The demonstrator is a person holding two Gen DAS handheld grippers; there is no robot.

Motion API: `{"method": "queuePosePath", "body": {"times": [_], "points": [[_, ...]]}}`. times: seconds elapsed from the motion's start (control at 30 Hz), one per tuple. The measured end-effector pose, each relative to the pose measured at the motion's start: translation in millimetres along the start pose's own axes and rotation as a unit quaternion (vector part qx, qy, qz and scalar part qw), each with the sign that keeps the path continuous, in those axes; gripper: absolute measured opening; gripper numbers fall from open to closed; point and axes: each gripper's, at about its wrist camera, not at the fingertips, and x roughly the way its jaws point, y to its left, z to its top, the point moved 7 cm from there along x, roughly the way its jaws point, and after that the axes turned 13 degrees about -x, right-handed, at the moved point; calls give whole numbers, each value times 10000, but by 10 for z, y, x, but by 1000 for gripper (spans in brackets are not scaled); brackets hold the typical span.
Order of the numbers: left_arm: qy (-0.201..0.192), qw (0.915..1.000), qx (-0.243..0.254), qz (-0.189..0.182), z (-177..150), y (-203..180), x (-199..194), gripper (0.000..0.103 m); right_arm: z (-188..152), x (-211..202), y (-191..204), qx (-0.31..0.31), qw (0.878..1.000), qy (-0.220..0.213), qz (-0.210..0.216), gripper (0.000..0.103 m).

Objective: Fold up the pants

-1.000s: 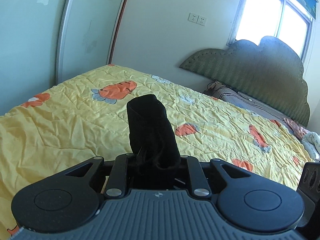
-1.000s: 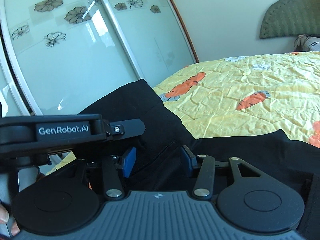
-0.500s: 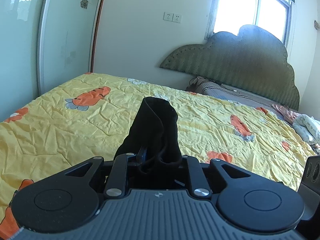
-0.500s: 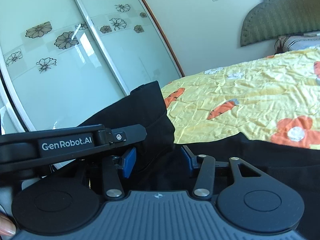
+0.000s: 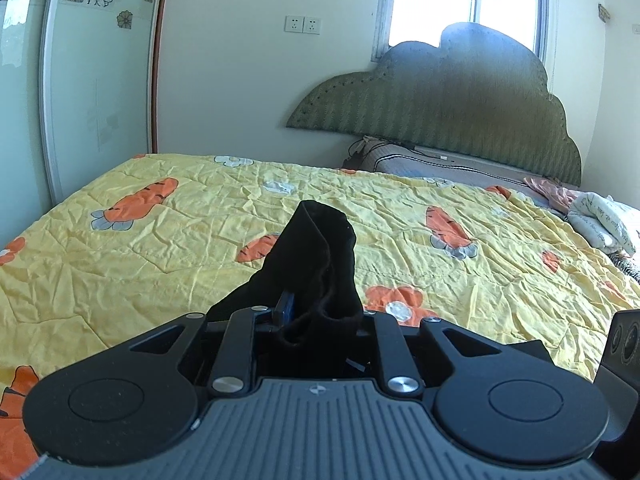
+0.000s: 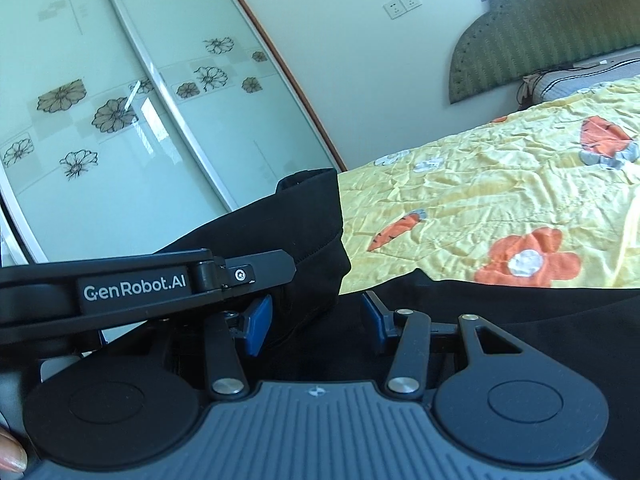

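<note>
1. Above the yellow bed (image 5: 120, 264), the black pants (image 5: 316, 264) hung bunched in the left gripper (image 5: 320, 316), whose fingers were pinched narrow on the cloth.
2. Right gripper (image 6: 316, 320) fingers stood wide, with pants fabric lying between them.
3. Soft, limp and light, the cloth would likely sag; hems or waistband seemed the best holds.

Home bedroom. Bed w/ yellow quilt (image 5: 208, 248), carrot & flower print; green scalloped padded headboard (image 5: 440, 120) against wall, pillow (image 5: 420, 160) at its foot. Sliding wardrobe doors (image 6: 132, 120), frosted glass w/ flower decals. Window (image 5: 472, 0) above headboard, twin wall sockets (image 5: 303, 24).
</note>
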Motion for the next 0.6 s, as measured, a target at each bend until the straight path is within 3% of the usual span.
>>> {"method": "queuePosePath", "body": {"times": [0.6], "points": [[101,9975,589,-368,-293,-734,24,18,-77,-553,-448,247,9983,-221,-477,49]]}}
